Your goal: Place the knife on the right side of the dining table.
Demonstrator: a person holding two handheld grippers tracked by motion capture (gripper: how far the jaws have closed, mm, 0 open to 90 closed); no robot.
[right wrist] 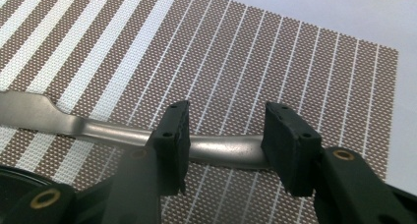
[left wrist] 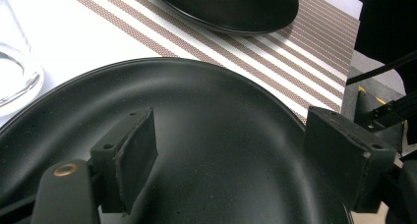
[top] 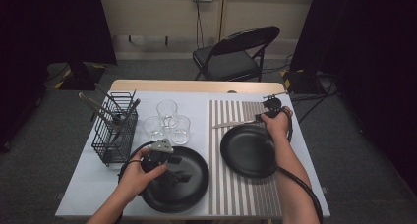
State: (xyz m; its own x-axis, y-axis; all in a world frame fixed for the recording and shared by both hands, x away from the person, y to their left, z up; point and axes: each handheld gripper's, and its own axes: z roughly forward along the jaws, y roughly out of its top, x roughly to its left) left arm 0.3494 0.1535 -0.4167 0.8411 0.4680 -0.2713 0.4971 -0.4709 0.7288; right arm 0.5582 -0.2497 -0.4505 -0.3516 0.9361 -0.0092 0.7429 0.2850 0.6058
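Note:
A silver table knife (top: pixel 236 123) (right wrist: pixel 59 118) lies on the striped placemat (top: pixel 241 184) (right wrist: pixel 221 52), just behind the far black plate (top: pixel 246 153). My right gripper (top: pixel 259 117) (right wrist: pixel 226 130) stands low over the knife's handle. Its jaws are open, with the handle lying across the gap and neither pad pressing on it. My left gripper (top: pixel 179 169) (left wrist: pixel 231 135) hangs open over the near black plate (top: pixel 192 194) (left wrist: pixel 211 101) with nothing between its fingers. The far plate (left wrist: pixel 236 8) and the placemat (left wrist: pixel 295 57) lie beyond it.
A black wire rack (top: pixel 115 128) holding utensils stands at the left of the table. Three clear glasses (top: pixel 167 121) sit beside it, one at the edge of the left gripper view (left wrist: pixel 14 71). A folding chair (top: pixel 236 54) stands behind the table.

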